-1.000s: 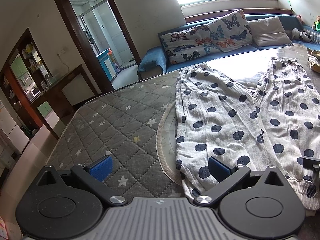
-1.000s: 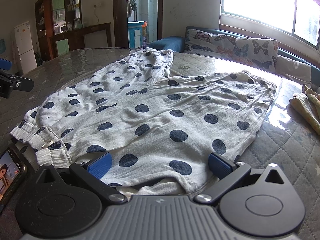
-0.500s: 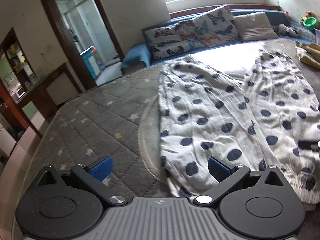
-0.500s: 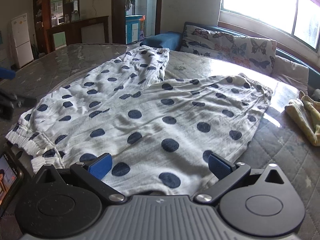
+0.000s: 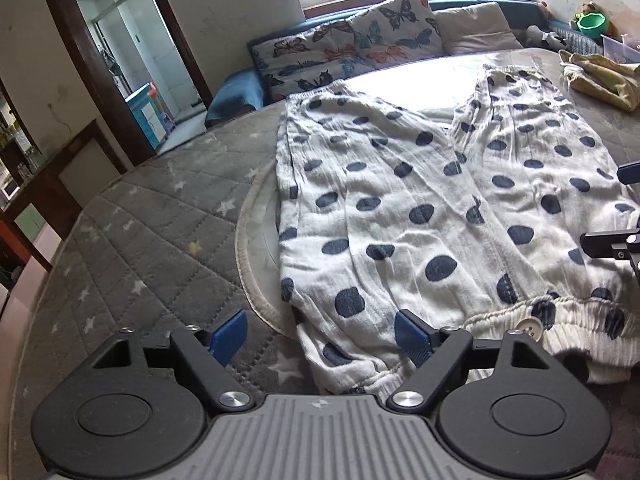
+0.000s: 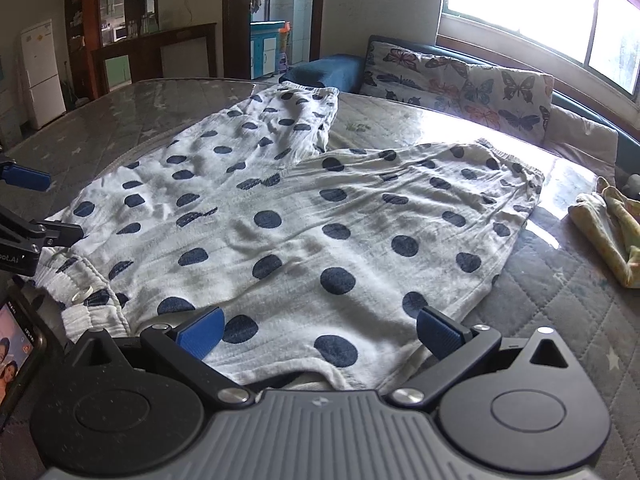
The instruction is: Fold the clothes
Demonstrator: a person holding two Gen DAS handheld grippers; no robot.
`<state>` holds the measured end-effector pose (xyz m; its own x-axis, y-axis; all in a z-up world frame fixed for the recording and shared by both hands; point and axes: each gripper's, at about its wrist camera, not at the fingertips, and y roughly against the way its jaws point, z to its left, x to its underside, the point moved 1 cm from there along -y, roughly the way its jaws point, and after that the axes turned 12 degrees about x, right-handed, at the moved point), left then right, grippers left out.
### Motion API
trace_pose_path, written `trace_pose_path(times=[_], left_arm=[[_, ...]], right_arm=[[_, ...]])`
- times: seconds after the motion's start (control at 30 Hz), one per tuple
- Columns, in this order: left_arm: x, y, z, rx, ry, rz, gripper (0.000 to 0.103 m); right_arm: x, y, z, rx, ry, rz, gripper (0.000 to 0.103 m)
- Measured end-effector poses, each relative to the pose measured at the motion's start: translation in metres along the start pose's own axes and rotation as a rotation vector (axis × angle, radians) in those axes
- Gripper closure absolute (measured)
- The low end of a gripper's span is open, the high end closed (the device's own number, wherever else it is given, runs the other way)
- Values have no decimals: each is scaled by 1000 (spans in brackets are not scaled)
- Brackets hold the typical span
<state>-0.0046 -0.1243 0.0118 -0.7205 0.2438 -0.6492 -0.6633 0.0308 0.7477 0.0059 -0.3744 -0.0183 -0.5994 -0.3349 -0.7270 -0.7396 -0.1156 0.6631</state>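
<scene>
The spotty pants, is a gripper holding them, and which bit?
Nothing is held. The left gripper and right gripper are open by the spotty pants' waistband.

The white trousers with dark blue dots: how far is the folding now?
Done: the white cotton trousers with dark blue dots lie spread flat on the grey quilted mattress, both legs apart, no fold visible. In hand: nothing; the left gripper and right gripper are open at the waistband. Left: every fold, and the crumpled yellow garment lying beside.
</scene>
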Motion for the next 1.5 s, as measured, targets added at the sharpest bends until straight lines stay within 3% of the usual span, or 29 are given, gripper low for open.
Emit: trace_pose_path(times=[0.13, 0.27, 0.53, 0.77, 1.0, 1.1, 1.23, 1.5], left_arm=[[-6, 10, -1, 19, 6, -32, 8], [-13, 23, -8, 107, -14, -80, 6], [-8, 44, -62, 378, -249, -148, 7], [5, 53, -116, 581, -447, -139, 16], [8, 40, -126, 604, -485, -111, 28], [9, 35, -129, 608, -497, -99, 40], [11, 27, -133, 614, -512, -84, 59], [10, 18, -135, 641, -522, -73, 77]], right_arm=[[-5, 5, -6, 11, -13, -9, 0], [-11, 6, -18, 31, -42, -17, 0], [-35, -7, -67, 48, -154, 14, 1], [-65, -38, -131, 59, -320, 58, 13], [-81, -81, -185, 53, -474, 93, 29], [-88, -101, -200, 61, -519, 106, 38], [-98, -127, -214, 82, -556, 116, 39], [-117, -180, -232, 135, -613, 151, 49]])
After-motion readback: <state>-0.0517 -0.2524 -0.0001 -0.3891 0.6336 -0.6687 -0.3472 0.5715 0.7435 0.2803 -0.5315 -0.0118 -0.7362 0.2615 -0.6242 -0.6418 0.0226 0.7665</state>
